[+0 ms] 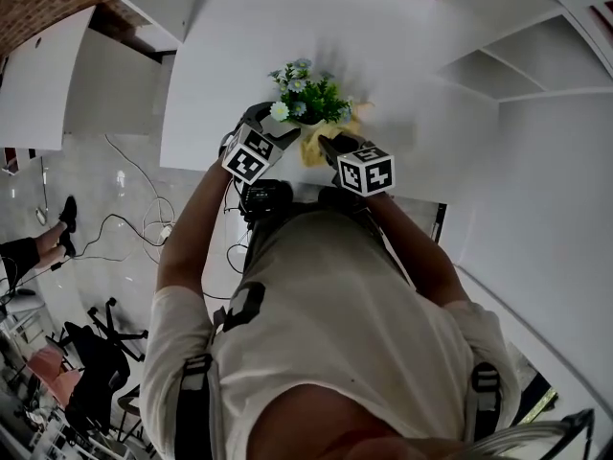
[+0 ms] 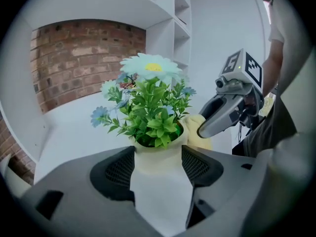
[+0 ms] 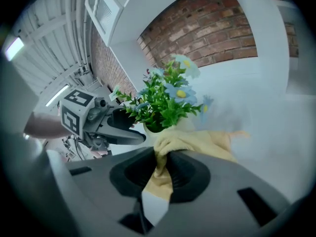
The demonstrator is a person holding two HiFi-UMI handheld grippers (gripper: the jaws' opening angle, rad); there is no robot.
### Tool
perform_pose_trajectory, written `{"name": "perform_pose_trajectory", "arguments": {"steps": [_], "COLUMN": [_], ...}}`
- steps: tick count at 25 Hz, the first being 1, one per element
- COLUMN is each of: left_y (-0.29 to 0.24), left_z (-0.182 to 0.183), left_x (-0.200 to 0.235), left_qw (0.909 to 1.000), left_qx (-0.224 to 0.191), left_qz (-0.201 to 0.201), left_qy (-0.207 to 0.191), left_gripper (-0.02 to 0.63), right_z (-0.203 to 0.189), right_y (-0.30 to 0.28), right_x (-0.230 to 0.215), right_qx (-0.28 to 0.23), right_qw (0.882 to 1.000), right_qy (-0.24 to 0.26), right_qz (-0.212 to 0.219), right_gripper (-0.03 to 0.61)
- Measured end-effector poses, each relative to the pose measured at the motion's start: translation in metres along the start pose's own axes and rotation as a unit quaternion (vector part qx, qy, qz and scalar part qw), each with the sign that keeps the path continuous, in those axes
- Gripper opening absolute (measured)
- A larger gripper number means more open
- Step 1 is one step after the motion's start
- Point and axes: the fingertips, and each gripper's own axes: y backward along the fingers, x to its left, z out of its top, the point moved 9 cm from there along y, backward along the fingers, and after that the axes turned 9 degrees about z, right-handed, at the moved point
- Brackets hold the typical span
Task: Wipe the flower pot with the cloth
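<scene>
A cream flower pot [image 2: 158, 158] with green leaves and pale blue flowers [image 1: 308, 96] stands on the white table near its front edge. My left gripper [image 2: 158, 154] is shut on the pot, one pad against each side. My right gripper [image 3: 165, 157] is shut on a yellow cloth [image 3: 195, 143], which bunches against the pot's side just below the rim. In the head view the left gripper [image 1: 285, 132] and the right gripper [image 1: 330, 148] meet at the pot from either side, with the cloth [image 1: 314, 149] between them. Leaves and grippers hide most of the pot there.
The white table [image 1: 230, 75] stretches away behind the pot. White shelving [image 1: 498, 80] stands to the right and a brick wall [image 2: 79, 58] lies beyond. Cables [image 1: 144, 220] and an office chair [image 1: 101, 348] are on the floor at the left.
</scene>
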Motion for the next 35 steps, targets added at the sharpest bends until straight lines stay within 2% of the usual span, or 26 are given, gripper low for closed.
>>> {"name": "perform_pose_trajectory", "arguments": {"steps": [7, 10, 12, 17, 21, 27, 31, 35], "left_y": [0.005, 0.0, -0.005, -0.011, -0.011, -0.009, -0.009, -0.006], "left_z": [-0.005, -0.008, -0.008, -0.006, -0.008, -0.009, -0.016, -0.015], "left_x": [-0.015, -0.004, -0.002, -0.016, -0.032, -0.055, -0.048, -0.043], "left_qw": [0.9998, 0.9997, 0.9998, 0.9998, 0.9992, 0.9977, 0.9977, 0.9977], "left_qx": [-0.011, 0.002, 0.007, 0.006, 0.0, -0.012, -0.007, -0.008], "left_qz": [0.0, 0.008, -0.002, -0.01, 0.0, -0.011, -0.008, -0.016], "left_qy": [0.017, 0.022, 0.019, 0.019, 0.04, 0.065, 0.067, 0.066], "left_gripper": [0.302, 0.302, 0.302, 0.302, 0.302, 0.302, 0.302, 0.302], "right_z": [-0.016, -0.015, -0.012, 0.002, -0.003, -0.017, -0.025, -0.019], "right_y": [0.014, 0.018, 0.019, 0.021, 0.023, 0.019, 0.006, 0.013], "right_x": [-0.003, -0.005, -0.008, -0.017, -0.024, -0.02, -0.009, -0.005], "right_qx": [0.006, 0.015, 0.017, -0.004, -0.026, 0.004, 0.033, 0.028], "right_qw": [0.999, 1.0, 1.0, 0.999, 0.998, 0.999, 0.999, 0.999], "right_qy": [-0.033, -0.023, -0.013, -0.007, -0.033, -0.019, -0.002, 0.0], "right_qz": [-0.006, -0.012, -0.017, -0.033, -0.048, -0.045, -0.03, -0.038], "right_gripper": [0.074, 0.074, 0.074, 0.074, 0.075, 0.075, 0.075, 0.075]}}
